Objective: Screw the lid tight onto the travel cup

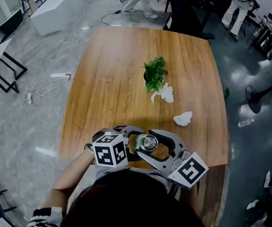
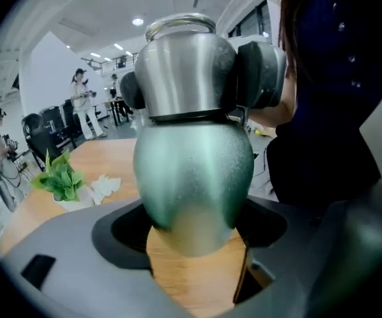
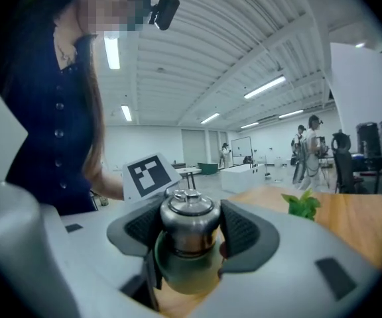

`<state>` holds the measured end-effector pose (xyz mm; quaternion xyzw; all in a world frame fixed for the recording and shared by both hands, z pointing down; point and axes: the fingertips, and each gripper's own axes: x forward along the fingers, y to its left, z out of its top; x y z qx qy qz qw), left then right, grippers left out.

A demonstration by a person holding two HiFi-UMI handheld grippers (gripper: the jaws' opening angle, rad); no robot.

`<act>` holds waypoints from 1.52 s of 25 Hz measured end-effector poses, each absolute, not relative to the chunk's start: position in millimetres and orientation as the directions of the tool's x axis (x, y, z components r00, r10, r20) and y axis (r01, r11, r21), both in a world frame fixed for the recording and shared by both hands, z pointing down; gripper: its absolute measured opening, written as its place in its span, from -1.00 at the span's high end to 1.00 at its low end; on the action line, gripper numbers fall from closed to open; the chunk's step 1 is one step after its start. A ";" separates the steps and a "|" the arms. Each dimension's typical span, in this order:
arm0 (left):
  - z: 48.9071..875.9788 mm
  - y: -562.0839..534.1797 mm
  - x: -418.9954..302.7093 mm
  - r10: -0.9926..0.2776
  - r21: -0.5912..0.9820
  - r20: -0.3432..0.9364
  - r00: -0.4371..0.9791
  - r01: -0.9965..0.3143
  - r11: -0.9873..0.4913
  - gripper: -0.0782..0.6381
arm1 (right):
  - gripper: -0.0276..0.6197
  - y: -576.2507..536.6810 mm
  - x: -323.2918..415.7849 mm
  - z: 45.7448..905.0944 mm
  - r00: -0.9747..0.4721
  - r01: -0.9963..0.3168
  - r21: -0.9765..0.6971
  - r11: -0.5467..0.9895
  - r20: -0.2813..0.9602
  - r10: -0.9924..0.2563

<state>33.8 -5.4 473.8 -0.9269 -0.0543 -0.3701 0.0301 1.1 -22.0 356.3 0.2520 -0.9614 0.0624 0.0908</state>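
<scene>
The travel cup [image 1: 148, 143] is held over the near edge of the wooden table [image 1: 107, 79], in front of the person's body. Its green body [image 2: 194, 184] sits between the jaws of my left gripper [image 2: 194, 244], which is shut on it. The steel lid [image 2: 184, 71] sits on top of the body. My right gripper [image 3: 190, 234] is shut on that lid [image 3: 188, 220], one black pad on each side. In the head view the left gripper [image 1: 132, 143] and right gripper [image 1: 157, 143] meet around the cup.
A small potted plant [image 1: 155, 74] stands mid-table with white tissue [image 1: 164, 93] beside it. A crumpled paper ball [image 1: 183, 118] lies nearer, to the right. A floor fan [image 1: 256, 98] stands off the table's right side. People stand far back.
</scene>
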 end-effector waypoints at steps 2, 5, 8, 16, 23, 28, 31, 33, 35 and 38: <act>474.8 -14.1 36.8 0.015 -0.039 0.693 0.721 0.058 -0.998 -0.29 | 0.09 -29.4 2.9 357.3 -0.821 -0.551 -0.041 0.834 0.209 -0.532; 475.4 -31.7 39.1 -0.126 -0.092 0.687 0.716 -0.087 -0.992 -0.29 | 0.09 -42.7 8.2 357.0 -0.737 -0.665 -0.029 0.747 0.188 -0.649; 474.8 -30.1 41.5 -0.136 -0.064 0.669 0.730 -0.125 -0.990 -0.29 | 0.09 -44.2 7.9 355.9 -0.735 -0.673 -0.076 0.735 0.177 -0.655; 470.3 12.5 45.1 0.146 0.032 0.636 0.757 0.163 -0.986 -0.29 | 0.09 -15.8 -5.8 356.4 -0.865 -0.454 -0.044 0.890 0.259 -0.429; 478.7 -13.9 44.3 -0.066 -0.050 0.696 0.715 -0.044 -0.998 -0.29 | 0.09 -36.4 -0.3 360.6 -0.774 -0.608 -0.029 0.794 0.242 -0.585; 468.3 -0.2 43.4 0.077 0.026 0.627 0.775 0.078 -0.997 -0.29 | 0.09 -25.0 4.3 343.5 -0.870 -0.490 -0.184 0.852 0.171 -0.463; 464.5 -1.6 45.6 0.076 0.029 0.621 0.780 0.073 -0.997 -0.29 | 0.09 -27.4 6.6 336.9 -0.868 -0.494 -0.150 0.857 0.152 -0.474; 466.0 -12.7 48.5 0.002 0.009 0.638 0.770 -0.005 -1.000 -0.29 | 0.09 -36.9 9.3 337.1 -0.819 -0.569 -0.090 0.817 0.148 -0.554; 467.8 -25.0 49.4 -0.086 -0.010 0.656 0.750 -0.105 -0.994 -0.29 | 0.09 -47.1 12.7 338.4 -0.744 -0.661 -0.025 0.750 0.152 -0.651; 468.4 -34.5 49.1 -0.154 -0.029 0.665 0.731 -0.180 -0.983 -0.29 | 0.09 -54.1 15.2 338.3 -0.679 -0.729 -0.025 0.684 0.150 -0.719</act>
